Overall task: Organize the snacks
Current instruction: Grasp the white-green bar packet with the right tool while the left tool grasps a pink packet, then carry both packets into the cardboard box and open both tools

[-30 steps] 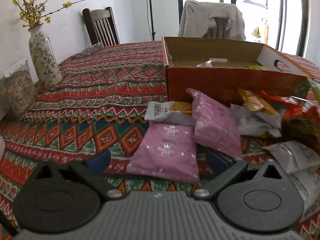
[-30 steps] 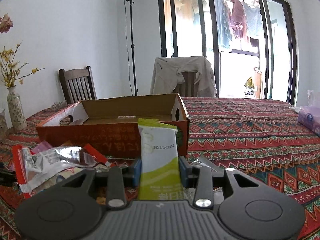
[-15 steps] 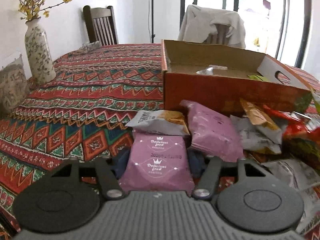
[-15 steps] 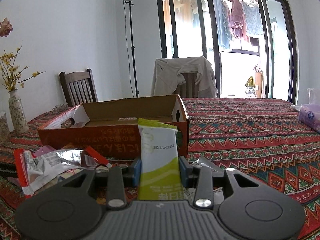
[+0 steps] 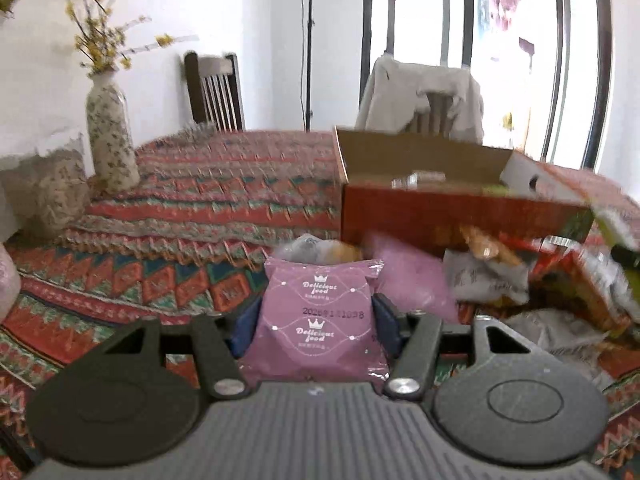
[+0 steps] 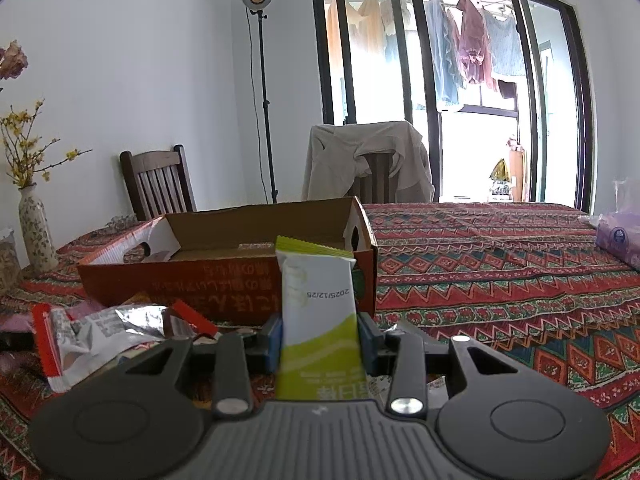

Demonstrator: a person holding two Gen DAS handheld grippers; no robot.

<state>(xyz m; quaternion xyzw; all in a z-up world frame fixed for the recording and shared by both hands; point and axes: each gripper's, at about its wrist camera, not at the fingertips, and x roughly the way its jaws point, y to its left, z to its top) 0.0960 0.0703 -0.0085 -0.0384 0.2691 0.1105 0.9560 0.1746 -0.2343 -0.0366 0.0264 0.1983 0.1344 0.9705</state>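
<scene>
My left gripper (image 5: 316,322) is shut on a purple snack packet (image 5: 320,320) and holds it up off the patterned tablecloth. My right gripper (image 6: 320,338) is shut on a white and green snack packet (image 6: 318,312), held upright. An open orange cardboard box (image 5: 440,208) stands behind a pile of loose snack packets (image 5: 500,276); it also shows in the right wrist view (image 6: 224,284), just beyond the held packet. A few packets lie inside the box.
A flowered vase (image 5: 110,136) and a clear jar (image 5: 60,196) stand at the table's left edge. Two chairs (image 6: 158,182) stand behind the table. A purple tissue pack (image 6: 620,240) lies far right. A red and silver wrapper (image 6: 100,332) lies left of my right gripper.
My left gripper closed on the purple packet and lifted it, tilting the view upward. My right gripper stayed shut on the green packet and barely moved.
</scene>
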